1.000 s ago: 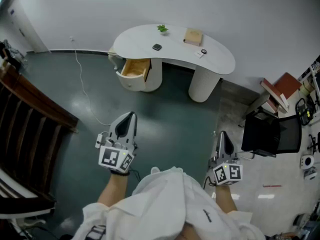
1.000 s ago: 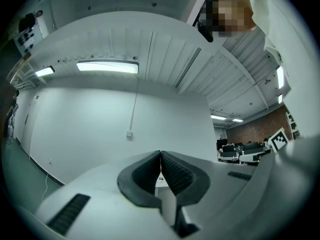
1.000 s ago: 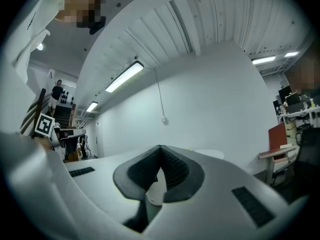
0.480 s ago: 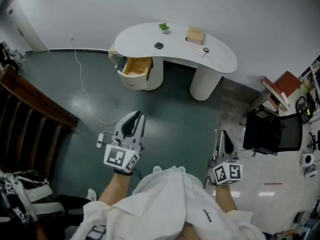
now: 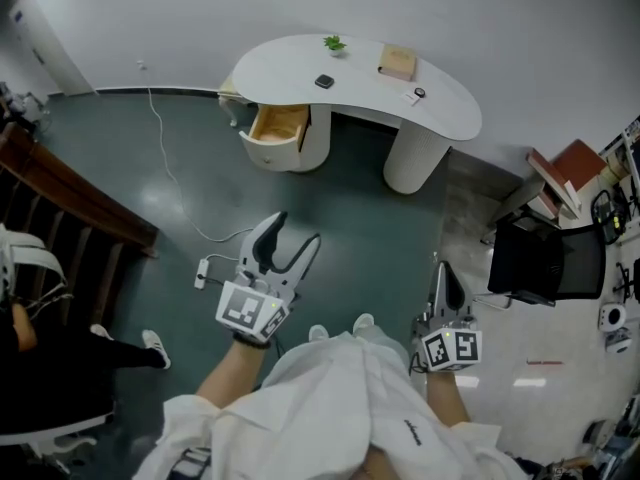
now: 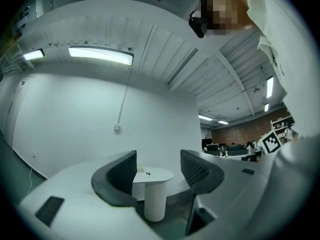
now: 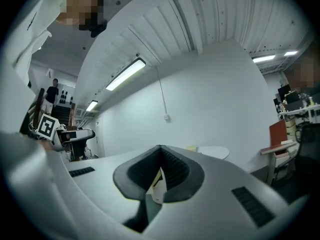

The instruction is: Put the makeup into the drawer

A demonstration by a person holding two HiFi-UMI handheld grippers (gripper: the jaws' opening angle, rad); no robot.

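Note:
A white curved desk [image 5: 281, 68] stands far ahead by the wall, its wooden drawer [image 5: 279, 126] pulled open at the left pedestal. On the top lie a small dark compact [image 5: 324, 81], a tiny item [image 5: 419, 93], a tan box [image 5: 397, 61] and a little plant [image 5: 334, 43]. My left gripper [image 5: 297, 228] is held level over the green floor, well short of the desk; its jaws have just been opening and hold nothing. In the left gripper view the desk [image 6: 152, 175] shows between the spread jaws of the left gripper [image 6: 158, 169]. My right gripper [image 5: 437, 266] is shut and empty, as the right gripper [image 7: 160, 148] appears in its own view.
A dark wooden railing [image 5: 70, 208] runs along the left, with a person [image 5: 40, 358] beside it. A white cable [image 5: 165, 163] and a power strip [image 5: 203, 273] lie on the floor. A black chair [image 5: 545, 263] and red books [image 5: 560, 173] stand at the right.
The left jaws went from shut to open. The desk has slid up in the head view. A person has come into view at the lower left.

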